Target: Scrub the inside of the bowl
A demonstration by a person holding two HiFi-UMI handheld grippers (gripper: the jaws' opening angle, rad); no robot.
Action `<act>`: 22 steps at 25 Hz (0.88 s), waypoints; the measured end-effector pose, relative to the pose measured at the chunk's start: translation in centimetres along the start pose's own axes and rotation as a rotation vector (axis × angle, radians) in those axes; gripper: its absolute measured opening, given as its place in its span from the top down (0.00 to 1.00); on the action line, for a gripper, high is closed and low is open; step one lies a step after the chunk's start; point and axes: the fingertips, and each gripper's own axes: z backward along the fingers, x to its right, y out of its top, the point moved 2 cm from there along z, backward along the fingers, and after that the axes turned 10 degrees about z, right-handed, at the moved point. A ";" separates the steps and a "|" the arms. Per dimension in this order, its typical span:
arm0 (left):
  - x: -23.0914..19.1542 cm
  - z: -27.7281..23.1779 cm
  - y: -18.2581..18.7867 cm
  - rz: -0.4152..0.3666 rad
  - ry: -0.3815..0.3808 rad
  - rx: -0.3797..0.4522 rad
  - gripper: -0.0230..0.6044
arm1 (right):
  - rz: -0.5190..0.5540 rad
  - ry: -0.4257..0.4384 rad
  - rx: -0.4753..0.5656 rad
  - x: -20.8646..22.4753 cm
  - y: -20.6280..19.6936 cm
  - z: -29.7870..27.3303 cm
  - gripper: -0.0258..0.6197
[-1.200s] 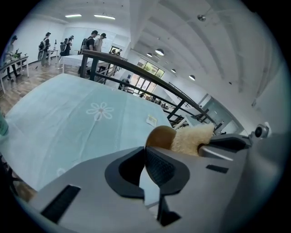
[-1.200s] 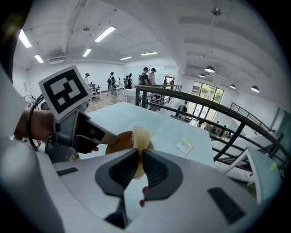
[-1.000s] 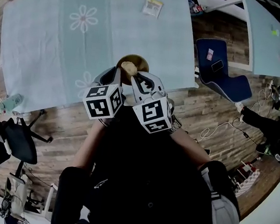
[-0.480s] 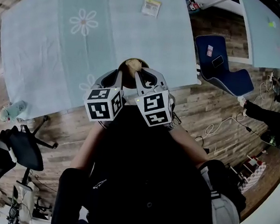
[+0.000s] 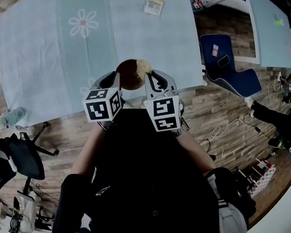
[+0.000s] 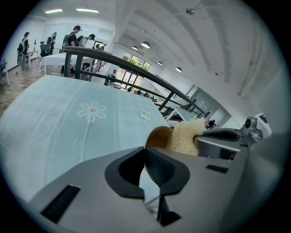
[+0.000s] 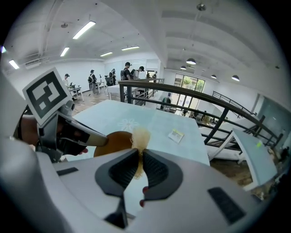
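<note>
Behind the right hand-held gripper [image 7: 138,159] — clamping the sponge [image 7: 140,136] — the bowl [image 7: 114,142] is half-hidden.

Table [image 5: 38,49] wide open beyond bowl [image 5: 125,74] (only card [image 5: 153,6] far edge)

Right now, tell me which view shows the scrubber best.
The left gripper view: the scrubber shows broadside, fuzzy and tan, beside the bowl. The right gripper view shows it edge-on, pinched in the right gripper. The head view shows only a small pale patch.
</note>
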 end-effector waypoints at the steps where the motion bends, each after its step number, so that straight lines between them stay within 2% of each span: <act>1: -0.3 -0.1 -0.1 0.005 0.004 -0.003 0.93 | -0.009 -0.002 0.002 0.1 0.0 0.0 0.90; 6: -2.6 -1.5 -1.0 0.020 0.051 -0.020 0.93 | -0.048 -0.029 0.036 0.8 0.5 0.9 0.90; 10: -4.7 -3.2 -1.7 0.128 0.053 -0.051 0.93 | -0.097 -0.049 0.052 1.4 0.6 1.7 0.90; 16: -6.8 -6.2 -1.0 0.130 0.090 -0.039 0.93 | -0.139 -0.083 0.037 1.5 -0.6 2.8 0.90; 19: -7.3 -8.1 -1.1 0.105 0.104 -0.049 0.93 | -0.153 -0.091 0.023 1.2 -1.2 3.2 0.90; 22: -7.9 -10.1 -1.7 0.180 0.082 -0.077 0.93 | -0.163 -0.095 0.012 0.8 -1.6 3.2 0.90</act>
